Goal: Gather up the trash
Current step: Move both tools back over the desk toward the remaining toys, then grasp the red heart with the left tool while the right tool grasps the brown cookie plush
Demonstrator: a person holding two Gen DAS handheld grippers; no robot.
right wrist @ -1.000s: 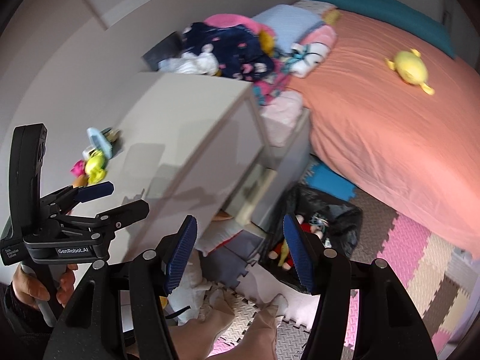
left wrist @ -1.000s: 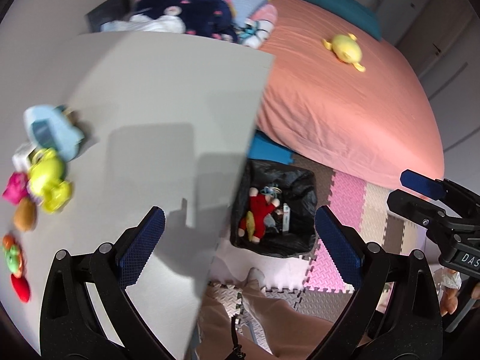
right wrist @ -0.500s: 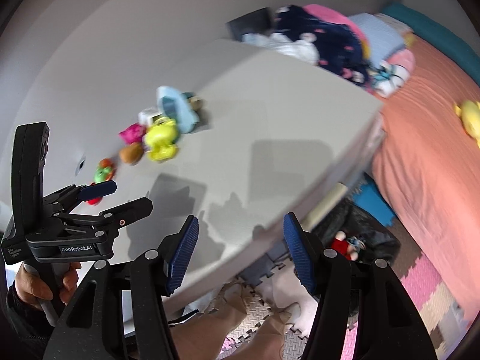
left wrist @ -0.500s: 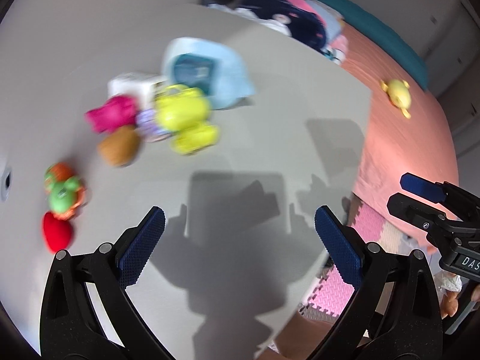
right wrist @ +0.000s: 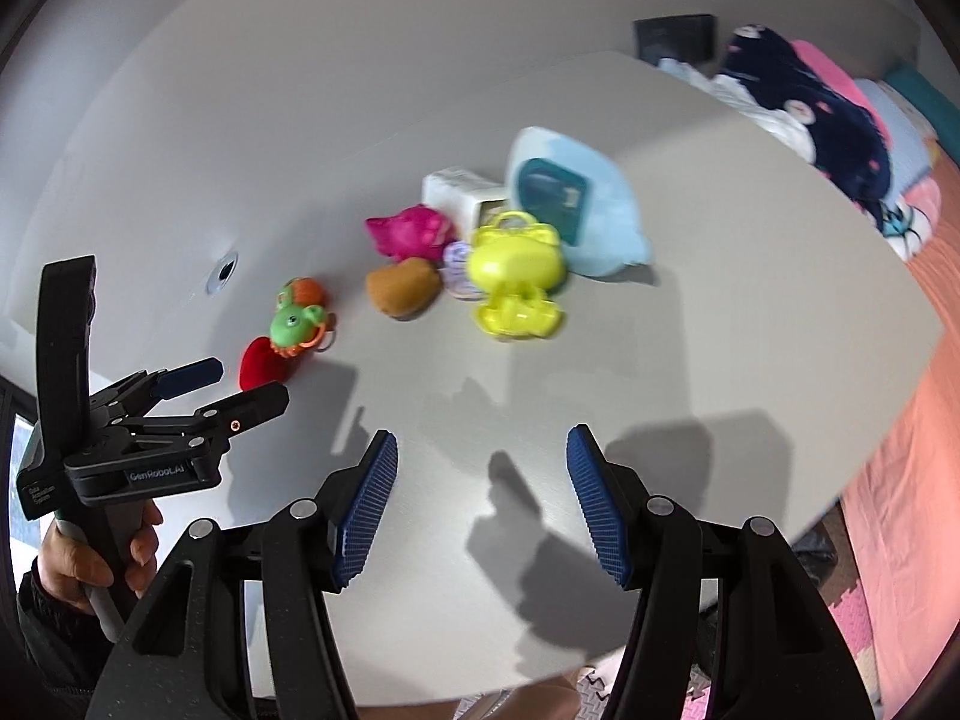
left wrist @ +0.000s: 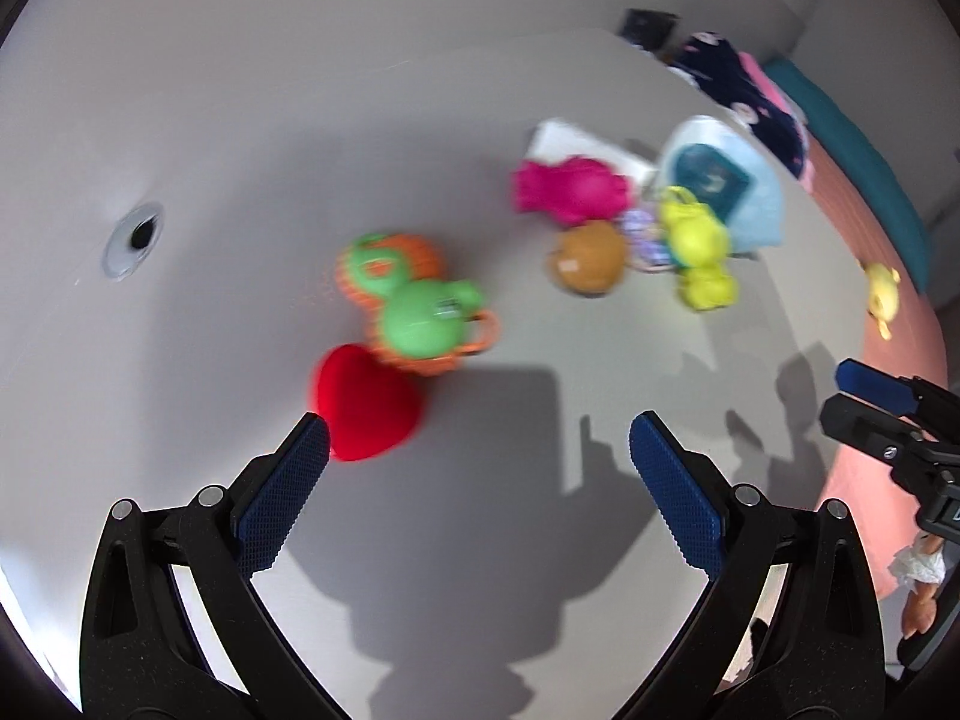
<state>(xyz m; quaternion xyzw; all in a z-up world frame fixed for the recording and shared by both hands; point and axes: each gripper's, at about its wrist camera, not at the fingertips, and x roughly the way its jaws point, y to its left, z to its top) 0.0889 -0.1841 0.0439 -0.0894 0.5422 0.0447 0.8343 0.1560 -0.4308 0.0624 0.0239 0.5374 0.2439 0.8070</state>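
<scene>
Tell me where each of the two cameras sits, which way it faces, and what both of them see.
Left wrist: on the left gripper, looking steeply down at the grey tabletop; its open blue-padded fingers show, with the right gripper's tip at the right edge.
Right wrist: on the right gripper, looking down over the table toward the salmon-covered bed; its open fingers and the hand holding the left gripper show.
Shared: the red plush heart, the green and orange toy and the yellow plastic case.

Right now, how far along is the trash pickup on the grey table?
Nothing shows as collected in these views. Both the left claw and the right claw are open and empty. The red heart, green toy, brown toy, and yellow case remain on the table.
</scene>
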